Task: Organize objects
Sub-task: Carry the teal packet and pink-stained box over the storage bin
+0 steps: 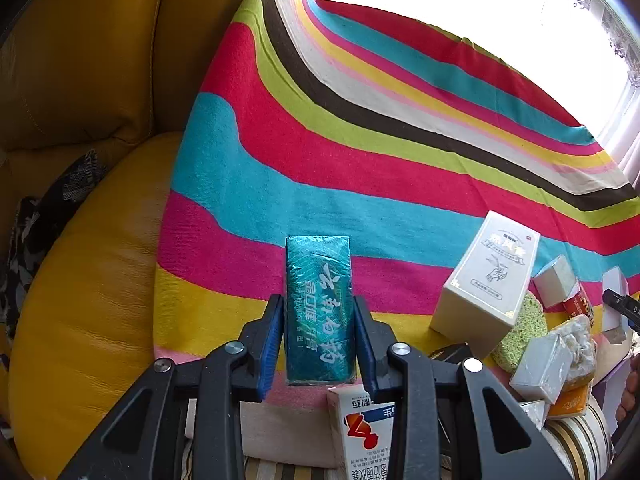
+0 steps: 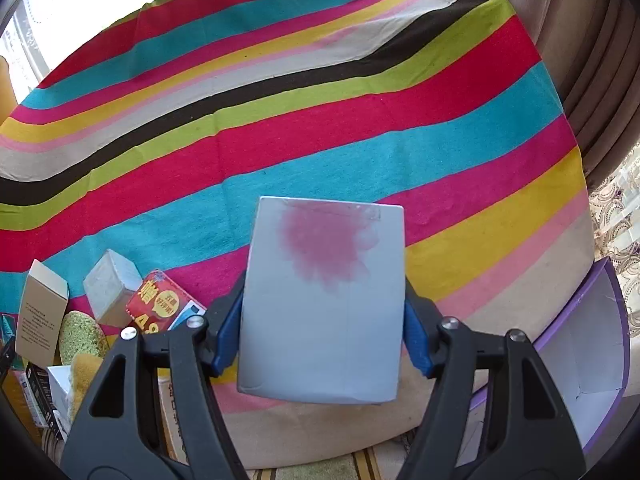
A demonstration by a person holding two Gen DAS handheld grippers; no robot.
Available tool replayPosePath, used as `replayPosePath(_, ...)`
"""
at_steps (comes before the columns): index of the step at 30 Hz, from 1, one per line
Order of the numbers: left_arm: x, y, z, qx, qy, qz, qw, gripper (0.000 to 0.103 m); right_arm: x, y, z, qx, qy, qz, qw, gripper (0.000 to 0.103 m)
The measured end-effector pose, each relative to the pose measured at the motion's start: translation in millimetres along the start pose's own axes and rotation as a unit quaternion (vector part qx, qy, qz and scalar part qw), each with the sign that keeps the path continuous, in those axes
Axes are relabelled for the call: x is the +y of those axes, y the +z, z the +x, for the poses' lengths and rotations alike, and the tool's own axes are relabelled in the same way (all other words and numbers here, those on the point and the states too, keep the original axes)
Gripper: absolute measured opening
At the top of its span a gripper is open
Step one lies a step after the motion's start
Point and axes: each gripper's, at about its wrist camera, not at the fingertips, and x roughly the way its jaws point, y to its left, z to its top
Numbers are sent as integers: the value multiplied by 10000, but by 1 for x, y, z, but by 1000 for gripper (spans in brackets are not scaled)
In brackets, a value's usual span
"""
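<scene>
white carton with red logo [image 1: 362,432] cut off by bottom edge, green sponge [image 1: 522,334] partly hidden behind cream box [image 1: 486,282], purple-rimmed box [image 2: 588,364] cropped at right edge, window area [image 1: 460,12] overexposed

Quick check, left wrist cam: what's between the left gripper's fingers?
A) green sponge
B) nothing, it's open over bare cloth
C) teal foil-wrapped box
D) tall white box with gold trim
C: the left gripper has its blue fingers pressed against both long sides of the teal foil-wrapped box, while the green sponge and the tall white box sit apart on the striped cloth to its right.
</scene>
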Motion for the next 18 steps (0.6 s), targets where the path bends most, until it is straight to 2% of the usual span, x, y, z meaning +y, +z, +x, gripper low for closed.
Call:
replayPosePath(8, -12, -11, -42, -400, -126, 34, 9991, 35, 8, -19, -42, -368, 170, -325, 9986, 70)
replayPosePath(18, -57, -27, -67, -619, -651, 336, 9954, 35, -8, -53, -81, -525, 306, -373, 9975, 70)
